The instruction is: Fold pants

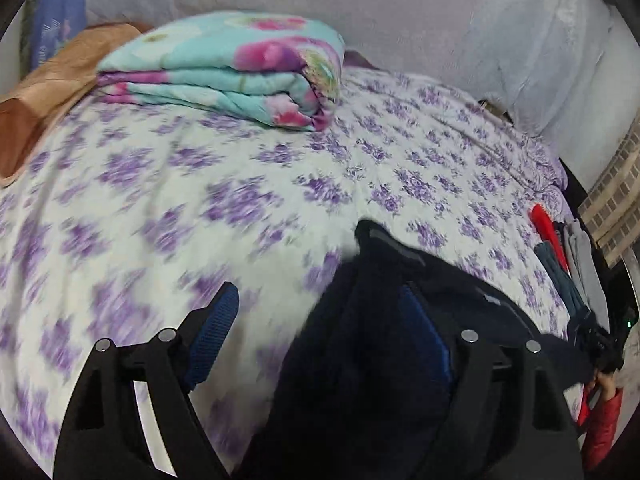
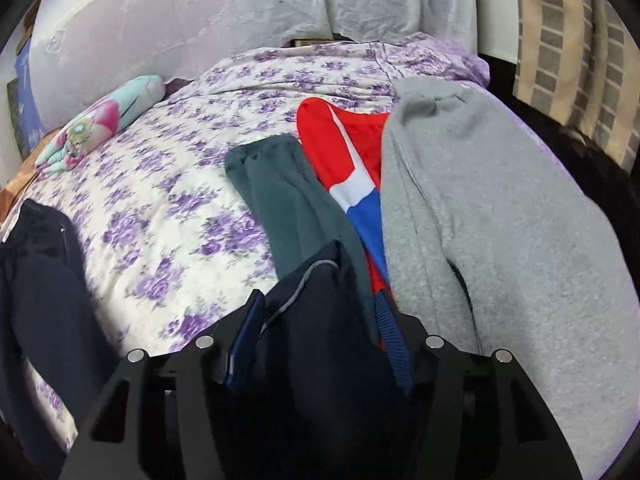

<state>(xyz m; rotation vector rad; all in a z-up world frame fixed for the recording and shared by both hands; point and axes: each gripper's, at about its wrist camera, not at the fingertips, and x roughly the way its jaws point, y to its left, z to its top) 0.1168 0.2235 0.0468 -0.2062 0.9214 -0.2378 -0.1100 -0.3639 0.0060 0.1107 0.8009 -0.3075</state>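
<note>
Much of my left view is smeared with blur, and the dark navy pants (image 1: 360, 360) run off its lower edge, hiding part of my left fingers (image 1: 320, 344), which stand wide apart with cloth lying against the right one only; my right fingers (image 2: 320, 336) have a fold of the same pants (image 2: 320, 340) between them, though I cannot tell whether they clamp it; on the floral bed (image 2: 160, 216) I count three other pairs beside it: one teal (image 2: 288, 208), one red-and-blue (image 2: 344, 160), one grey (image 2: 500, 220); one folded quilt (image 1: 240, 72) sits well apart.
</note>
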